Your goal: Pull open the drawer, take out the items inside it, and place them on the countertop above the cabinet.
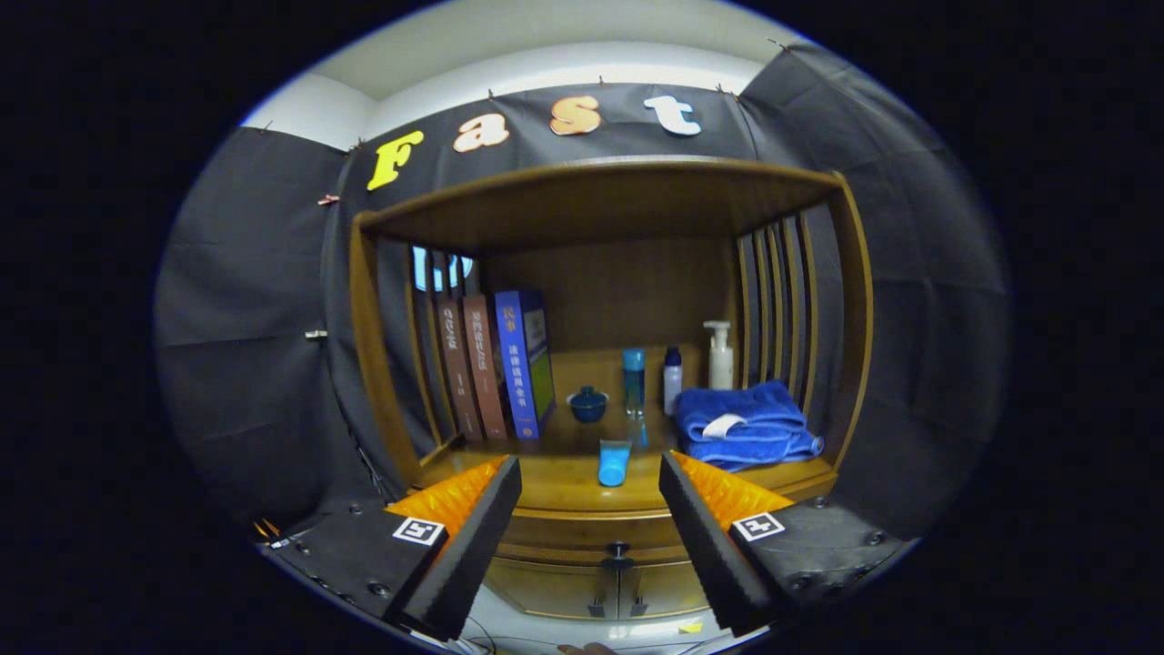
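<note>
Gripper (591, 509): fingers spread wide apart, grasping nothing, held back from the cabinet front.

Cabinet (850, 318): wooden, with slatted sides and an open shelf bay above the countertop (564, 487).

Drawer (600, 532): closed, directly under the countertop edge, seen between the fingers; its dark knob (617, 549) sits at the centre of the front. Two lower doors (582, 587) sit below it.

Blue tube (614, 462): lying on the countertop near its front edge, just beyond the fingers and between them. Long axis runs front to back; the wider, rounded end points toward the gripper, the narrower end toward the rear.

Also on the countertop:
- three upright books (496, 364), left;
- small blue lidded bowl (588, 404);
- tall blue bottle (634, 380);
- small white bottle with dark cap (672, 380);
- white pump bottle (720, 355), rear right;
- folded blue towel (746, 423), right.
</note>
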{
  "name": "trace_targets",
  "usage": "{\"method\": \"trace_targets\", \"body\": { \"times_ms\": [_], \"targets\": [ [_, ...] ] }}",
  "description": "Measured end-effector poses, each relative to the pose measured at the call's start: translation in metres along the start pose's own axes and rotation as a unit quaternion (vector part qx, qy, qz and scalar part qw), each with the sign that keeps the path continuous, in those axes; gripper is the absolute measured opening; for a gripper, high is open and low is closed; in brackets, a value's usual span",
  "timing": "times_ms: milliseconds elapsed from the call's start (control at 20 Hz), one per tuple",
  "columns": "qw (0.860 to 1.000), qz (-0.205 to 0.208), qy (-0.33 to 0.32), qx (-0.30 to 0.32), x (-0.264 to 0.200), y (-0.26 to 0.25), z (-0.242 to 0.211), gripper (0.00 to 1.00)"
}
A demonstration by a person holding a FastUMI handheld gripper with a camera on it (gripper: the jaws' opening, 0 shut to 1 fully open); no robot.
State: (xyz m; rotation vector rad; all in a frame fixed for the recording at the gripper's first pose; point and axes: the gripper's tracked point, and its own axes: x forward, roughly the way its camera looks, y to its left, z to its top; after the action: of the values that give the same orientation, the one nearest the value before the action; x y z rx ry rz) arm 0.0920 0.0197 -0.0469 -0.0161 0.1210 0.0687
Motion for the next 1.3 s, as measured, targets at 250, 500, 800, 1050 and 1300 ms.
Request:
{"method": "trace_targets", "body": {
  "times_ms": [250, 500, 800, 1050, 1300],
  "targets": [
    [0.998, 0.007, -0.05, -0.026, -0.047, 0.011, 0.043, 0.99],
    [0.998, 0.011, -0.068, -0.013, -0.073, 0.014, 0.06, 0.99],
    [0.998, 0.009, -0.063, -0.016, -0.077, 0.009, 0.059, 0.99],
    [0.998, 0.005, -0.06, -0.017, -0.077, 0.006, 0.058, 0.99],
    [0.998, 0.005, -0.057, -0.021, -0.078, 0.007, 0.055, 0.99]
  ]
}}
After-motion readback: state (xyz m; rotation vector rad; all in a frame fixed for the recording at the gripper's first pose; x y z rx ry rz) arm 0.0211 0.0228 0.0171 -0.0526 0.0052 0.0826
